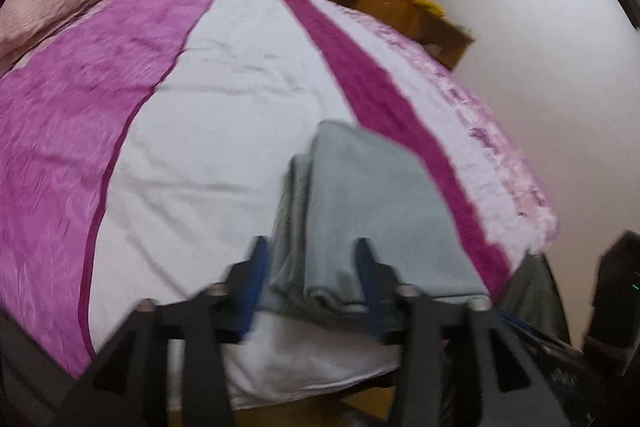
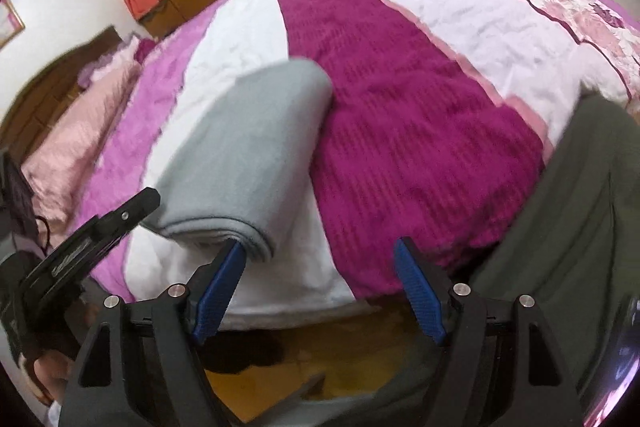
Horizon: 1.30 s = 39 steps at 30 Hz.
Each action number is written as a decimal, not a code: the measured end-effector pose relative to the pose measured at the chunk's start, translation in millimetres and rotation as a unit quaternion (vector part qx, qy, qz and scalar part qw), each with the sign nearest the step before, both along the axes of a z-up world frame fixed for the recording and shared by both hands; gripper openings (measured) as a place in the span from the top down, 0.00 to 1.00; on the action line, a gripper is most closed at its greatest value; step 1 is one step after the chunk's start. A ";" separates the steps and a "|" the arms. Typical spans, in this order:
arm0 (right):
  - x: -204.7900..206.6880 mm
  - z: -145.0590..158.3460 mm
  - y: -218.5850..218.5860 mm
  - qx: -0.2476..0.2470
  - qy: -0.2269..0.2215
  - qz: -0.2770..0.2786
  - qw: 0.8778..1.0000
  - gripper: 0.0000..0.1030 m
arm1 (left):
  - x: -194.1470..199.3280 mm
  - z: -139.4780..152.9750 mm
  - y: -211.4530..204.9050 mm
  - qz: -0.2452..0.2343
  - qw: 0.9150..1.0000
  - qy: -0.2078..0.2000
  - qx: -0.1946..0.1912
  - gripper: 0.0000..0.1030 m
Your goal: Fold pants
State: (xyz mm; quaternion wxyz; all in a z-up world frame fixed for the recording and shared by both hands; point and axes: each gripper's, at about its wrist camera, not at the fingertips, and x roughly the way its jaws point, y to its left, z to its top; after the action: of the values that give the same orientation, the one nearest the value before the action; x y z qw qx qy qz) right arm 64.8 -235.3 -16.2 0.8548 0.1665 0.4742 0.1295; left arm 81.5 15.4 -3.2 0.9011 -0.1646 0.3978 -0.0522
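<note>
The grey pants (image 1: 372, 211) lie folded into a long bundle on the white stripe of the bed (image 1: 224, 99), near its foot edge. In the left wrist view, the left gripper (image 1: 312, 287) has its 2 fingers spread around the bundle's near end, gripping nothing. Only the right wrist view shows the right gripper (image 2: 320, 283), spread wide and empty, beside the bundle.
</note>
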 end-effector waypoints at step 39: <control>139.8 34.4 53.6 0.036 0.019 0.174 0.984 0.82 | 97.7 0.5 15.1 -0.069 0.990 0.031 -0.118 0.67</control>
State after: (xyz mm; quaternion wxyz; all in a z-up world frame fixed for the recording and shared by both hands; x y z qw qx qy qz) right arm 204.5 -181.7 18.2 0.8033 0.1142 0.5074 0.2901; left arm 179.2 30.5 -2.7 0.8569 -0.2439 0.4267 -0.1556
